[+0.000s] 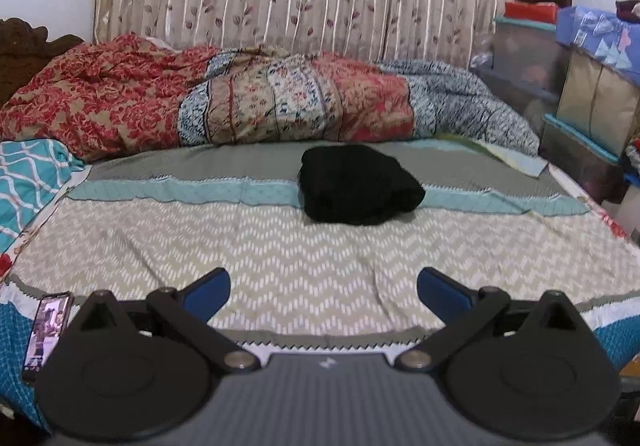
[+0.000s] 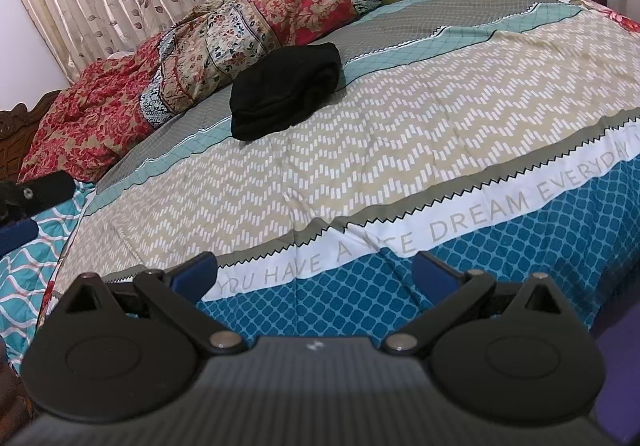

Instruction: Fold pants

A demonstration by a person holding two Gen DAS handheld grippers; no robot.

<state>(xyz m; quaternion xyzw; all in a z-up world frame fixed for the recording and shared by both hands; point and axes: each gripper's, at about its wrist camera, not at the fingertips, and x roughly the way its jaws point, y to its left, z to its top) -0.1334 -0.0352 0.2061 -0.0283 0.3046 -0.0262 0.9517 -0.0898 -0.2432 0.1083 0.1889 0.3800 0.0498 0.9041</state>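
Both grippers, left gripper (image 1: 324,286) and right gripper (image 2: 314,270), hung with jaws spread and empty over the near edge of the bedsheet (image 1: 280,246). Well ahead, the black pants (image 1: 360,186) lay in a compact folded bundle, long axis roughly crosswise, apparently nearer the left gripper. Open sheet surrounded them except the rumpled quilt (image 1: 240,102) just behind.

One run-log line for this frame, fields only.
pants: folded bundle on bedsheet | left gripper: open, empty, apart from pants | right gripper: open, empty | phone: left bed edge

Soft even indoor light; fisheye bending edges; slight blur.
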